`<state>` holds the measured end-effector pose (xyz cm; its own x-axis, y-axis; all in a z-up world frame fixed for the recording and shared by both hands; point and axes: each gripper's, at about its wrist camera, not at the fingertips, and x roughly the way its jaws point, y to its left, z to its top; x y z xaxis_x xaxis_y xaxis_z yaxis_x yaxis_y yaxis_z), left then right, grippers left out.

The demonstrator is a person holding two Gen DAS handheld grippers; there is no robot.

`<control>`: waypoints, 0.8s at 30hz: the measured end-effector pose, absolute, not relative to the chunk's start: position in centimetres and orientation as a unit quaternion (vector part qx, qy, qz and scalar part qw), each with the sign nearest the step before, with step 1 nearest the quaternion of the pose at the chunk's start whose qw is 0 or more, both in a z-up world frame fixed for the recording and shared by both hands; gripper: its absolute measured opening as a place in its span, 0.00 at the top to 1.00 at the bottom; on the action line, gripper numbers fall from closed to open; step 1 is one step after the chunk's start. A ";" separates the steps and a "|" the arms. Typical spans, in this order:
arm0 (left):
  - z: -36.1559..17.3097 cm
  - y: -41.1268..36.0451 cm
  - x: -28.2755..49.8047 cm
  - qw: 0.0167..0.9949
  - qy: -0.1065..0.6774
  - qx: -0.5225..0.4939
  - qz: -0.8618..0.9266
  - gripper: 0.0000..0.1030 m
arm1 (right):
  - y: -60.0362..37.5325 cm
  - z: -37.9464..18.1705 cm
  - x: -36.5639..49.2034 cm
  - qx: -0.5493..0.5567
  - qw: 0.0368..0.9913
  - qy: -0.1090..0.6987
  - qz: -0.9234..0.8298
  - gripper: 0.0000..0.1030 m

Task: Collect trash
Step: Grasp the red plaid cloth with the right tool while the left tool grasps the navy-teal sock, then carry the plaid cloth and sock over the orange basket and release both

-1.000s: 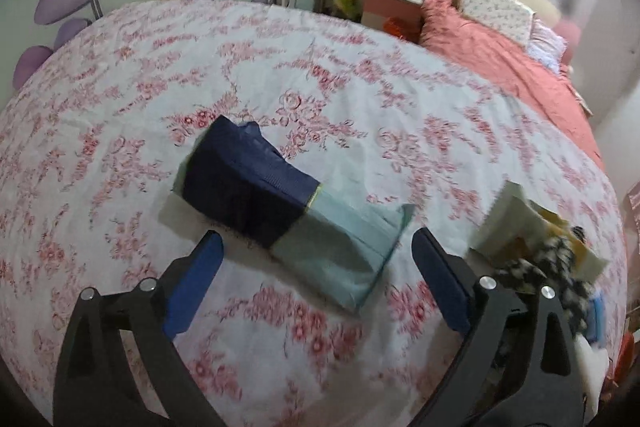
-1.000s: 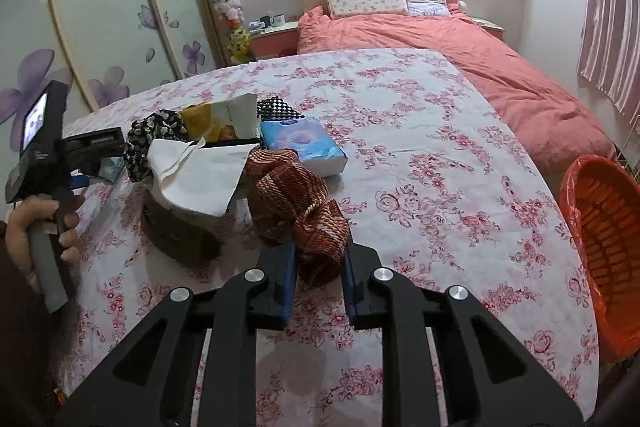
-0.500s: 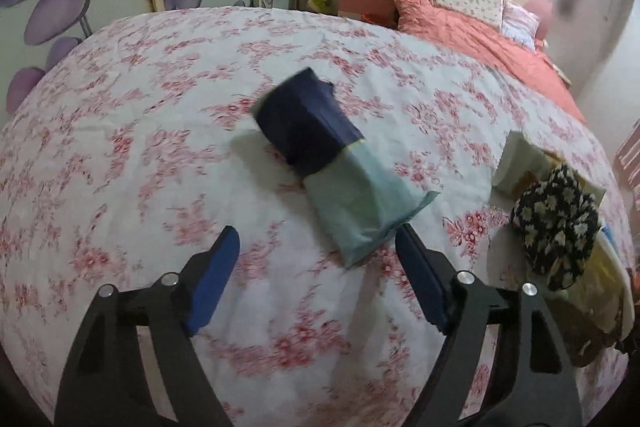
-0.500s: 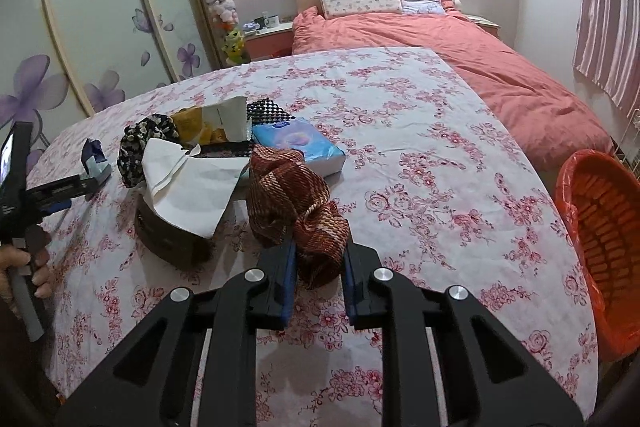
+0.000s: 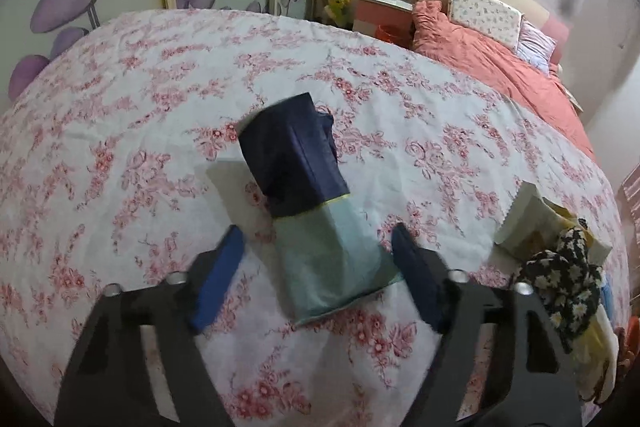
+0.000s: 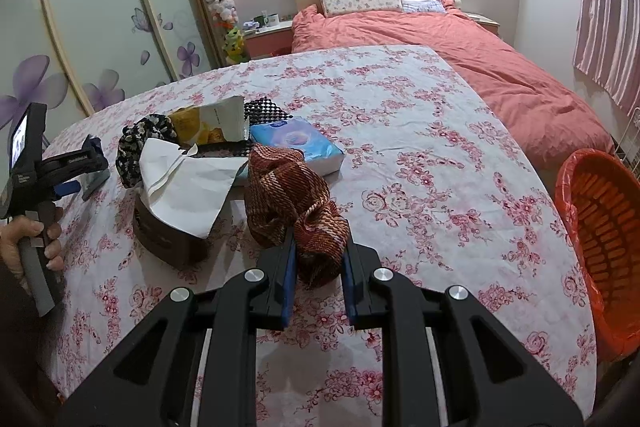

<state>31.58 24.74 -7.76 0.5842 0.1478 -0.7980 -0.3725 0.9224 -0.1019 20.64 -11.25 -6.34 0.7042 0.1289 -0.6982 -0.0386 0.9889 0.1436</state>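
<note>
The left gripper [image 5: 316,259] hovers over a table covered with a white cloth printed in pink flowers [image 5: 140,115]. A flat packet, dark navy at the far end and pale green at the near end [image 5: 308,203], lies on the cloth with its green end between the blue pads. The jaws are closing; the left pad stands clear of the packet, and the right pad is at its edge, contact not certain.

The right gripper [image 6: 318,267] has its jaws clenched on a rumpled red-brown woven cloth [image 6: 292,195], which rests on the table ahead of the fingers.

Just beside that cloth lie a blue and white tissue pack [image 6: 296,143], a white sheet of paper draped over a dark brown box [image 6: 188,183], a yellow and white opened pouch [image 6: 212,123] and a black floral fabric piece [image 6: 140,143].

An orange plastic basket lined with an orange bag [image 6: 600,235] stands off the table's right edge. A hand [image 6: 28,239] grips the left gripper's handle at the far left.
</note>
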 end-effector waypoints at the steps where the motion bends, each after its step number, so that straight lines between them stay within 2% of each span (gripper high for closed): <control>1: -7.7 24.6 31.6 0.883 0.429 -0.126 0.145 0.40 | -11.4 -6.4 20.7 0.061 0.921 0.382 0.045 0.81; 3: -7.7 24.5 31.5 0.885 0.428 -0.120 0.142 0.49 | -11.5 -6.4 20.8 0.065 0.920 0.383 0.046 0.81; 6: -7.7 24.3 31.3 0.887 0.427 -0.114 0.137 0.55 | -11.6 -6.3 20.8 0.067 0.920 0.383 0.046 0.81; 24: -2.3 19.1 26.3 0.917 0.385 -0.082 0.065 0.55 | -13.7 -3.3 17.8 0.086 0.932 0.352 0.029 0.83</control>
